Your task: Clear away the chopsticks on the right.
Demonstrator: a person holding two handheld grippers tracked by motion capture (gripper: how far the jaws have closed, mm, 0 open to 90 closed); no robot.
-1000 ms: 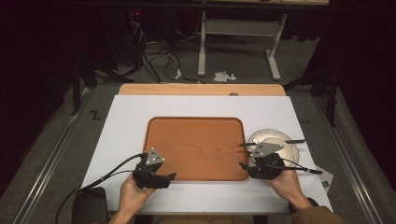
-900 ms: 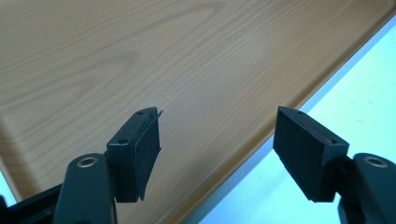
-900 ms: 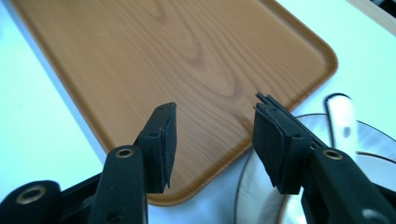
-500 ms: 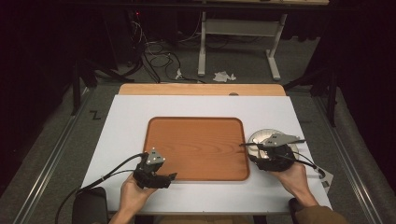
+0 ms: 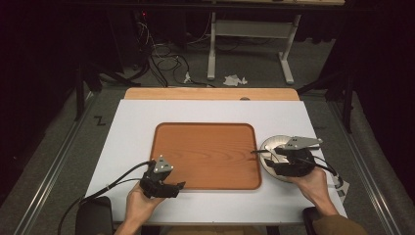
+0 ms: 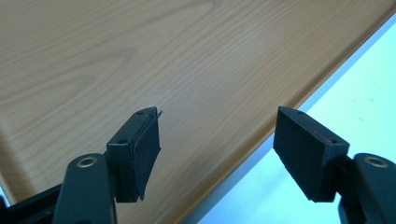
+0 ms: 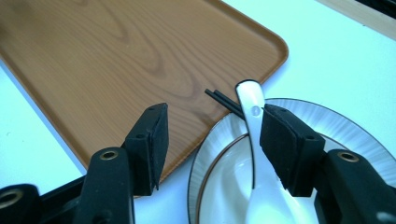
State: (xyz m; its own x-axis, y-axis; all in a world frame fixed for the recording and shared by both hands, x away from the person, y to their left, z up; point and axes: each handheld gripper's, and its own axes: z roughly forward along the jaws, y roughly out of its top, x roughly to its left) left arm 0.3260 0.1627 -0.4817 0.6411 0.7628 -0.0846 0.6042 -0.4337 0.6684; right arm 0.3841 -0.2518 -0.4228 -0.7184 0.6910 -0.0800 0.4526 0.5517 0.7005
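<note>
An orange-brown wooden tray lies in the middle of the white table. To its right sits a white ribbed plate with a white spoon in it and black chopsticks poking over the rim toward the tray. My right gripper is open, hovering low over the plate's left rim, the spoon handle just inside its right jaw. In the high view it covers much of the plate. My left gripper is open and holds nothing, astride the tray's front edge near the front left corner.
The white tabletop has a wooden strip along its far edge. A dark object sits at the front left by the forearm. Cables and a stand's legs lie on the floor beyond.
My right gripper has moved forward and a little right, farther over the plate. The left gripper has stayed put.
</note>
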